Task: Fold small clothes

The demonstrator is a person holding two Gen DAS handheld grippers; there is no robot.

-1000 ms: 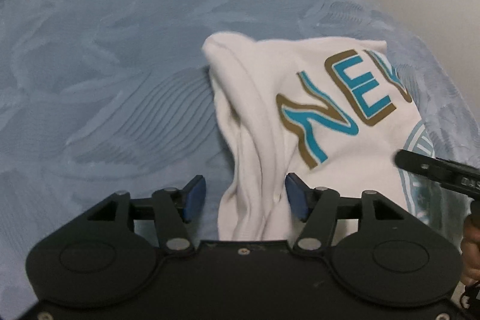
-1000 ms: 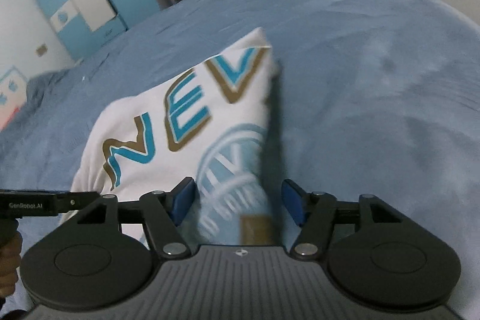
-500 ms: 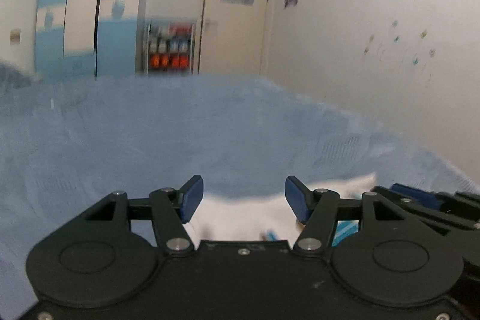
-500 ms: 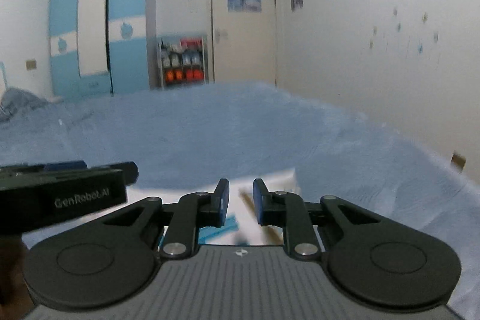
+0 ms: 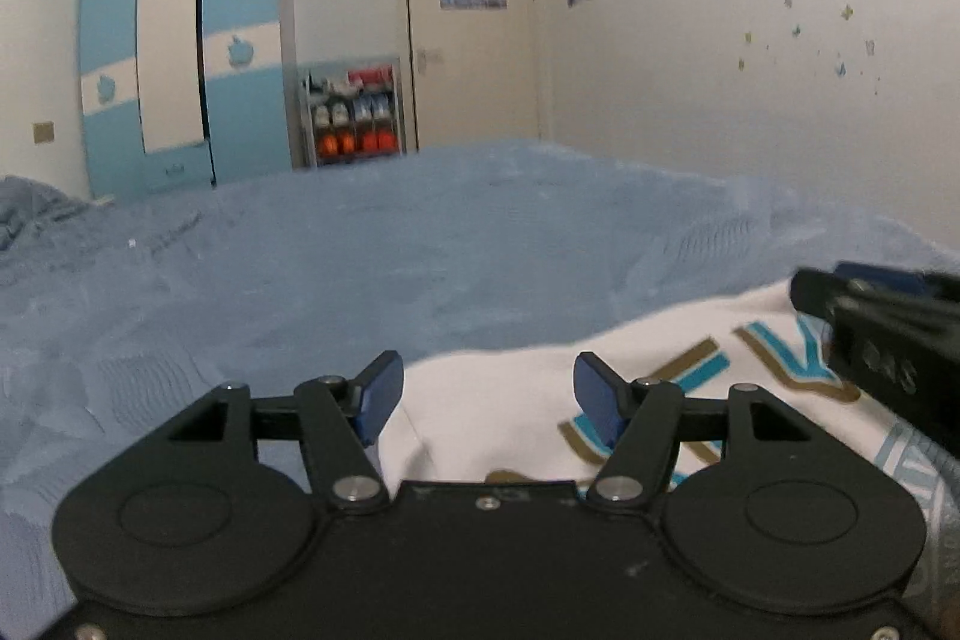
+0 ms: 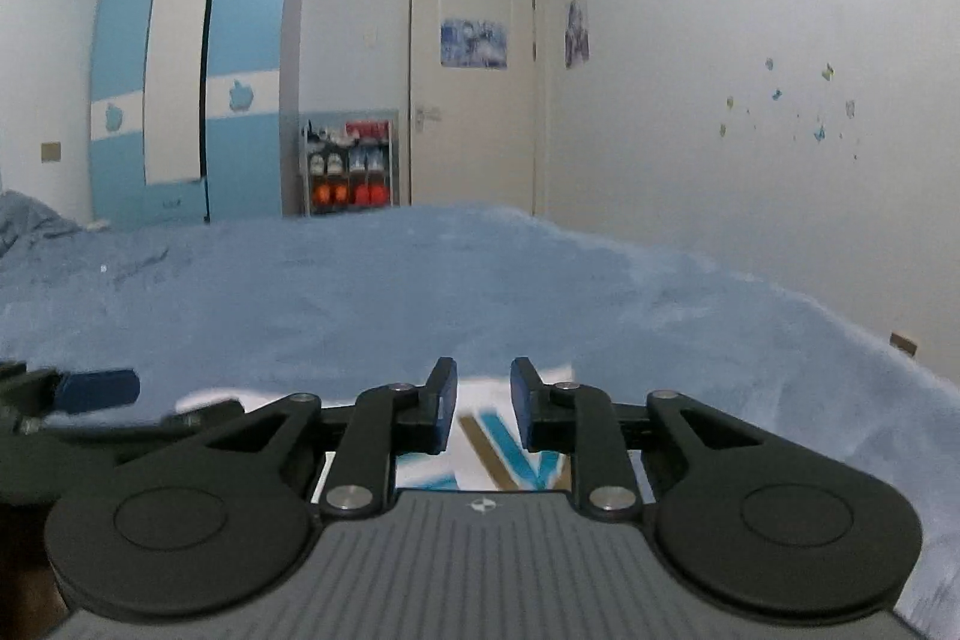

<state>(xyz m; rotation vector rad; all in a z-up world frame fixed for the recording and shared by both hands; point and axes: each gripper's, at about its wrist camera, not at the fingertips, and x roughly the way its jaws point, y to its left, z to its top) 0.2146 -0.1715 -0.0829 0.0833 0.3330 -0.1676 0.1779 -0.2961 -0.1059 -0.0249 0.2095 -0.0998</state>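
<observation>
A white shirt (image 5: 510,400) with teal and gold lettering lies folded on the blue bed (image 5: 420,250). My left gripper (image 5: 487,397) hovers low over the shirt's left part, open, with nothing between its fingers. To its right, the black body of the right gripper (image 5: 882,346) reaches in over the lettering. In the right wrist view, my right gripper (image 6: 483,406) stands over the shirt (image 6: 498,451) with its jaws drawn close, a narrow gap left and nothing in it. A blue pad of the left gripper (image 6: 99,391) shows at the left edge.
The blue bed cover (image 6: 420,292) stretches ahead to a blue-and-white wardrobe (image 6: 192,100), a shoe rack (image 6: 351,166) and a white door (image 6: 471,100). A white wall (image 6: 750,130) runs along the bed's right side. Rumpled bedding (image 5: 30,214) lies far left.
Both grippers have tilted up from looking down at the shirt to looking across the room. The right gripper's jaws have narrowed from wide open to a small gap.
</observation>
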